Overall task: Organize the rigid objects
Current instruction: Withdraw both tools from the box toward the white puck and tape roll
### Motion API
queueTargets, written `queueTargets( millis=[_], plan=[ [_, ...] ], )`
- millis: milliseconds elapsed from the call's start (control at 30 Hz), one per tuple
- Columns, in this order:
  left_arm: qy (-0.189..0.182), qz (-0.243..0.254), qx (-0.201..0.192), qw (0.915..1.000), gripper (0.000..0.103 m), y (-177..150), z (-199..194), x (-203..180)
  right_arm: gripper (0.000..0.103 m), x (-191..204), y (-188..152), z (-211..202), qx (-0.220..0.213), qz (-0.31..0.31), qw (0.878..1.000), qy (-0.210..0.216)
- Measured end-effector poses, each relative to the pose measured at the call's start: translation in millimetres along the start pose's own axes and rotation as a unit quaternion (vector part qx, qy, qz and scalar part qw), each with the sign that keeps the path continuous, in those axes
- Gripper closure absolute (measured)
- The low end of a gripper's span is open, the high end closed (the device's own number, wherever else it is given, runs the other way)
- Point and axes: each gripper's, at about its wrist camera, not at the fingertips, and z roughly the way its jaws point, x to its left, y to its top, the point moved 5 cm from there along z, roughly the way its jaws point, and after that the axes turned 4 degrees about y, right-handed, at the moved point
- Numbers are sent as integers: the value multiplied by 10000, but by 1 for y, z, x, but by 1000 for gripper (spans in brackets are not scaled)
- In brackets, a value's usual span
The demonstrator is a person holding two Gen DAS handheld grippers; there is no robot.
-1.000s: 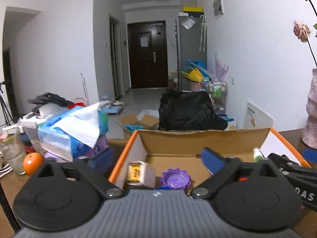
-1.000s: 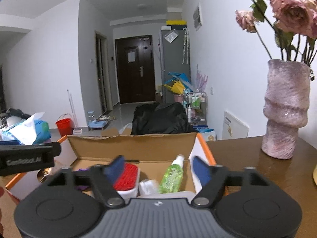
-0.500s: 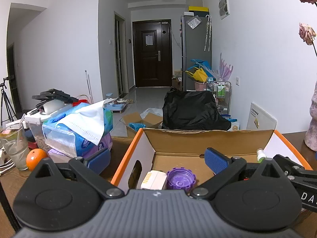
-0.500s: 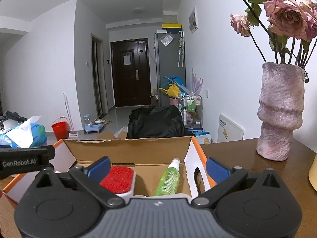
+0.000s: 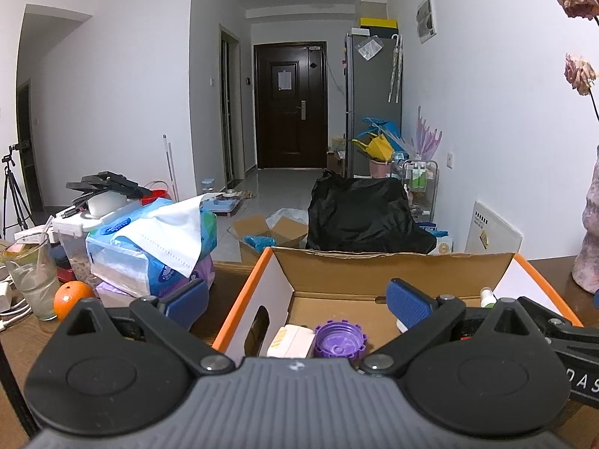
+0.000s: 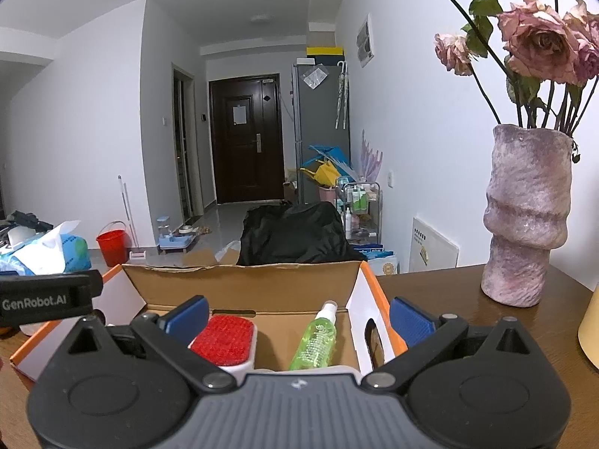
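Note:
An open cardboard box (image 5: pixel 355 269) (image 6: pixel 239 280) with orange-edged flaps stands on the brown table. Inside, the left wrist view shows a purple ribbed cap (image 5: pixel 338 342) beside a small white and yellow pack (image 5: pixel 290 340). The right wrist view shows a red-topped white brush (image 6: pixel 224 338) and a green spray bottle (image 6: pixel 314 340) lying in the box. My left gripper (image 5: pixel 297 301) is open, its blue pads spread over the box's left wall, holding nothing. My right gripper (image 6: pixel 297 316) is open as wide, above the brush and bottle and over the box's right wall, gripping neither.
Left of the box are tissue packs (image 5: pixel 149 247), an orange (image 5: pixel 71 299), a glass (image 5: pixel 28 273) and a clear container (image 5: pixel 75 239). A pink vase (image 6: pixel 524 217) with dried roses stands on the table at right. A black bag (image 5: pixel 363 217) lies behind the box.
The right gripper's jaws have spread wider, away from the red brush. In the left view the white and yellow pack went from upright to lying beside the purple cap.

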Motion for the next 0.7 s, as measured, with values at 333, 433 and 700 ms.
queueTargets(
  millis=[333,433,700],
  plan=[
    [27,-5,-62,10000,0,-2,-14,0,0,-4,0,-11,-68,-15,10000,-45],
    [31,-18,-66,10000,0,-3,-19,1,0,-4,-1,-16,-89,-38,9999,-70],
    [-2,-7,-45,10000,0,-10,-28,2,0,-7,-6,-29,-97,-84,9999,-109]
  ],
)
